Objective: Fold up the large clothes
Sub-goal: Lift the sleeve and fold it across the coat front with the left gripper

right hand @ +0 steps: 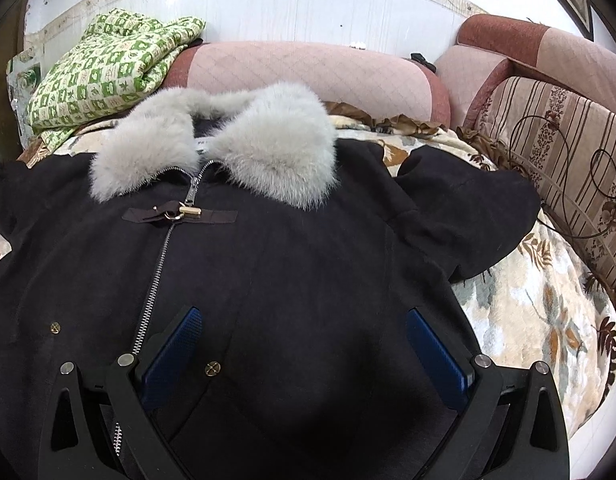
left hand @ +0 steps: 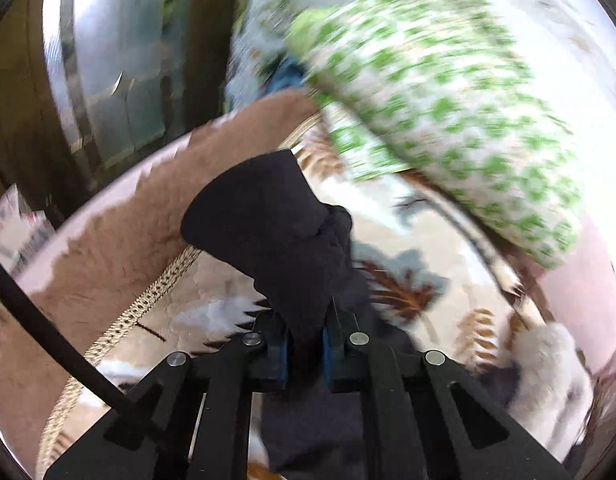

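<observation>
A dark woolly coat [right hand: 291, 272] with a fluffy grey fur collar [right hand: 227, 140] lies spread flat on a leaf-patterned blanket [right hand: 548, 312]. The left hand-held gripper [left hand: 303, 344] pinches a bunched fold of its cloth; the right hand-held gripper [right hand: 303, 344] hangs wide open over the coat's front, gripping nothing.

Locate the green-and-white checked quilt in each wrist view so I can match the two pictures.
Left wrist: green-checked quilt fills the upper right, blurred, above the leaf-print blanket.
Right wrist: the quilt lies folded at upper left, behind the fur collar.
Shared landmark: the leaf-print blanket under the coat.
</observation>
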The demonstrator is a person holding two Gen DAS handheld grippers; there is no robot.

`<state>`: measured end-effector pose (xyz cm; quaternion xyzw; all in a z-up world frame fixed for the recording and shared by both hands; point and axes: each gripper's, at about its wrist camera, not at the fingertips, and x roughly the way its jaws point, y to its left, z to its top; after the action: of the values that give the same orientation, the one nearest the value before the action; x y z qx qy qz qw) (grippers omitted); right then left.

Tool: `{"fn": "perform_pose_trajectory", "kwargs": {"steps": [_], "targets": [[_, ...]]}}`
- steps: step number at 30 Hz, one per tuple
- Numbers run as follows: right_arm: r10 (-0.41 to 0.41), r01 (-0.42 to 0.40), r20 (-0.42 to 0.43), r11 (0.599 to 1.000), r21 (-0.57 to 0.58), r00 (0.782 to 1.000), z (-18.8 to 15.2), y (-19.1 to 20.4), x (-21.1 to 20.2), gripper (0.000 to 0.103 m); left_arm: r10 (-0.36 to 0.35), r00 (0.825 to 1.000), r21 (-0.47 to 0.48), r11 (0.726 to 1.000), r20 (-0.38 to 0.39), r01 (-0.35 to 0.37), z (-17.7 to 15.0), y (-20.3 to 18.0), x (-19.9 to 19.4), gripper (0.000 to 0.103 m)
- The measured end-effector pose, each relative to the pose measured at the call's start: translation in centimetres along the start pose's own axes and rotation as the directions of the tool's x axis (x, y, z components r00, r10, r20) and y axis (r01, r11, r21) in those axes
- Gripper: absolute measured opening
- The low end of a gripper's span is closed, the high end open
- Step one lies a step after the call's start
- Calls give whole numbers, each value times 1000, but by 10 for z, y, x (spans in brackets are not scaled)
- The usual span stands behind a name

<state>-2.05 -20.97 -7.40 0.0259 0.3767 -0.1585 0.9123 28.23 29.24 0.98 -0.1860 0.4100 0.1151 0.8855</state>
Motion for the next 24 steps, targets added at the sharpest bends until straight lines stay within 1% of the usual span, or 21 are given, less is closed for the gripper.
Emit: {"fn": "perform_pose_trajectory", "kwargs": {"steps": [2,4,5,7,9,11,13,15,16,17,19,21,24], "targets": [[5,-5,13,1000,3,1000,2,-1,-5,103,-30,999,58,998,39,27,-5,-23,-30,11],[8,-9,28,1000,10,1000,3,-2,-10,103,-92,993,120,989,70,83,-16,-50,-66,11],[4,-5,37,1000,15,999,5,-4,-13,103,-115,990,141,985,77,103,-22,-61,-77,11],[-3,2,52,1000,26,999,6,-7,-17,103,-176,980,205,967,88,155,-39,-93,-106,11],[-4,2,63,999,44,998,8,-12,-21,103,-231,969,258,945,86,202,-58,-122,-126,11],[-7,2,69,998,61,998,11,-17,-24,103,-279,957,309,919,73,245,-78,-150,-142,11],[-10,3,70,996,86,997,13,-24,-26,103,-321,946,351,891,44,286,-103,-180,-151,11],[0,-8,67,993,120,998,15,-33,-27,103,-354,935,381,865,1,327,-128,-206,-152,11],[2,-11,64,991,136,998,15,-37,-28,103,-363,931,397,850,-34,346,-145,-223,-149,11],[5,-14,59,988,153,998,16,-41,-28,103,-367,929,402,843,-55,357,-155,-231,-145,11],[15,-23,48,982,189,999,18,-51,-26,103,-372,921,418,823,-117,386,-187,-256,-131,11],[10,-18,38,976,219,999,19,-60,-24,103,-348,926,438,816,-146,376,-216,-271,-116,11],[4,-9,19,967,254,1000,20,-71,-19,103,-287,940,457,821,-184,341,-249,-282,-91,12]]}}
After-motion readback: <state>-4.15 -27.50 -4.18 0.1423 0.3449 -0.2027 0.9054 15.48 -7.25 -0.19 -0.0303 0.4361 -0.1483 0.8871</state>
